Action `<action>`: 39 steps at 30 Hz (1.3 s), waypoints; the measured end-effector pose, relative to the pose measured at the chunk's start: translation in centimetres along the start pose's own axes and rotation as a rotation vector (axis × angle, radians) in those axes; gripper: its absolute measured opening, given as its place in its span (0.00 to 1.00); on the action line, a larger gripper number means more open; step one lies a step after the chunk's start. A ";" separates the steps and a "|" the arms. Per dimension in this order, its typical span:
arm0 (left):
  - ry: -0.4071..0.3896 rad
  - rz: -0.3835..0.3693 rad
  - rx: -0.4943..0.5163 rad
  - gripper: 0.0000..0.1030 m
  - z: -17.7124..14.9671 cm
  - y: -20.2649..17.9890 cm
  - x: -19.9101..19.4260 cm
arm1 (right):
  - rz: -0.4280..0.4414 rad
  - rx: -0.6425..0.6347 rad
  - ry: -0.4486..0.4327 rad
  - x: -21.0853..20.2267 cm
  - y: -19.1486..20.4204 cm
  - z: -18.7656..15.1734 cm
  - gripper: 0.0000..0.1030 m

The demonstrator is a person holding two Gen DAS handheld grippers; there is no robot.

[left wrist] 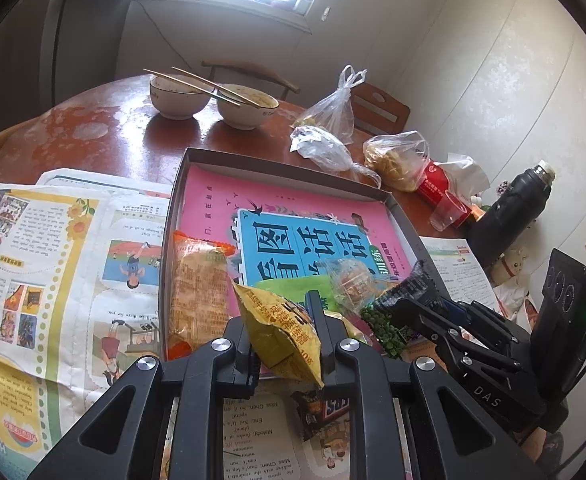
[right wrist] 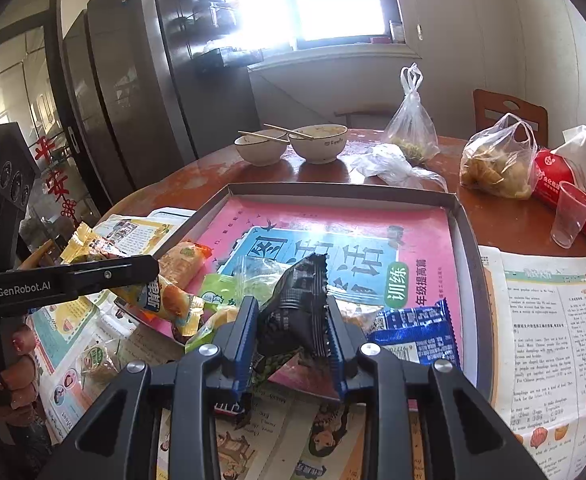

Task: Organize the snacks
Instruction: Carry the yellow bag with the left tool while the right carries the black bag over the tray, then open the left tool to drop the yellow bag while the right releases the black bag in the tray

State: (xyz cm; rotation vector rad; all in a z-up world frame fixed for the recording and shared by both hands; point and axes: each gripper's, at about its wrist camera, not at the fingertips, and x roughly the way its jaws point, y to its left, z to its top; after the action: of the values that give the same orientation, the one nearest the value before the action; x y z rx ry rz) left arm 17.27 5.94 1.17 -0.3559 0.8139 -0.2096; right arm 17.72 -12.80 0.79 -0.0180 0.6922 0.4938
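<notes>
two bowls [left wrist: 213, 104], two grippers [left wrist: 285, 344], each clamping one packet [left wrist: 283, 330]

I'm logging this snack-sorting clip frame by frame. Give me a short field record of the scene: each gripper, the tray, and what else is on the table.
left gripper: shut on yellow snack packet
right gripper: shut on black snack packet
tray: shallow box lined with a pink book, several packets at its near end
blue packet: lying in the tray
far side of table: two bowls with chopsticks, plastic bags

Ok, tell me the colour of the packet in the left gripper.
Yellow packet, clearest in the left wrist view.
</notes>
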 end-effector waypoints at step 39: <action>0.008 0.069 -0.094 0.23 0.5 2.2 3.3 | -0.054 -0.078 0.000 -0.4 1.6 -0.2 0.45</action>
State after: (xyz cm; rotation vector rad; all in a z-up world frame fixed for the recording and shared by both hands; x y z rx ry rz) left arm 19.98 7.06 -1.59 -0.4149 0.8447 -0.1088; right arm 16.56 -11.59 1.10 -0.1095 0.6705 0.4683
